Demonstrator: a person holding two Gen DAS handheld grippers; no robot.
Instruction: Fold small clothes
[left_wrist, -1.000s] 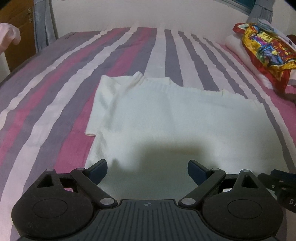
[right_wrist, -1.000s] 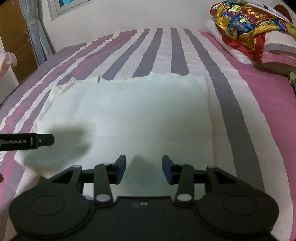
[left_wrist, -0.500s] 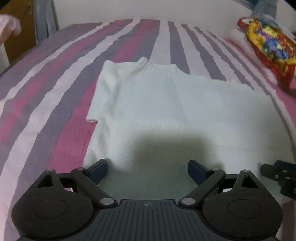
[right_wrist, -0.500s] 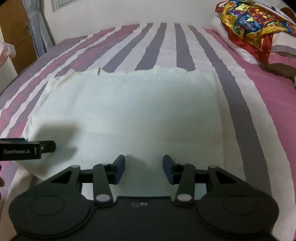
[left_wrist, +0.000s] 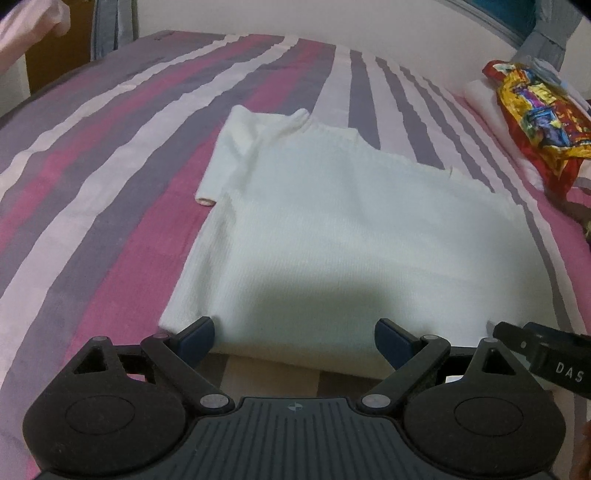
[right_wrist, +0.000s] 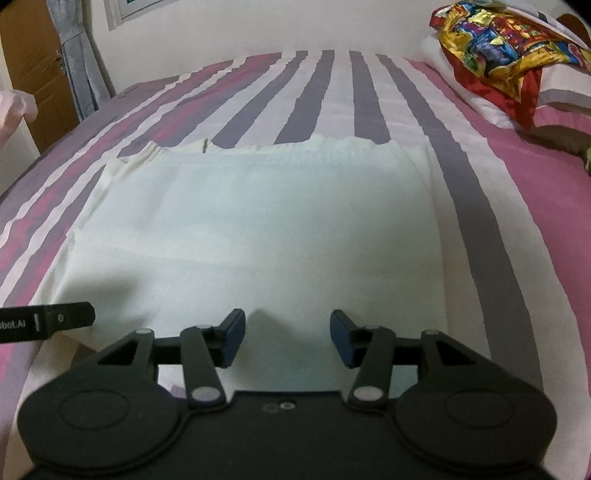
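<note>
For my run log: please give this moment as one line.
left hand-held gripper open | right hand-held gripper open | white garment flat on striped bed, ungrasped

Striped bed (left_wrist: 110, 192) w/ folded white garment (left_wrist: 351, 236) mid-near; pillow (right_wrist: 491, 107) + colourful cloth (right_wrist: 498, 40) far right.

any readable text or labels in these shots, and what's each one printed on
"DAS": on the right gripper at the edge of the left wrist view; the rest is cut off.
"obot.AI": on the left gripper at the edge of the right wrist view; the start is cut off.
Colourful printed cloth on the pillow: its pattern may hold lettering, too blurred to read.
</note>
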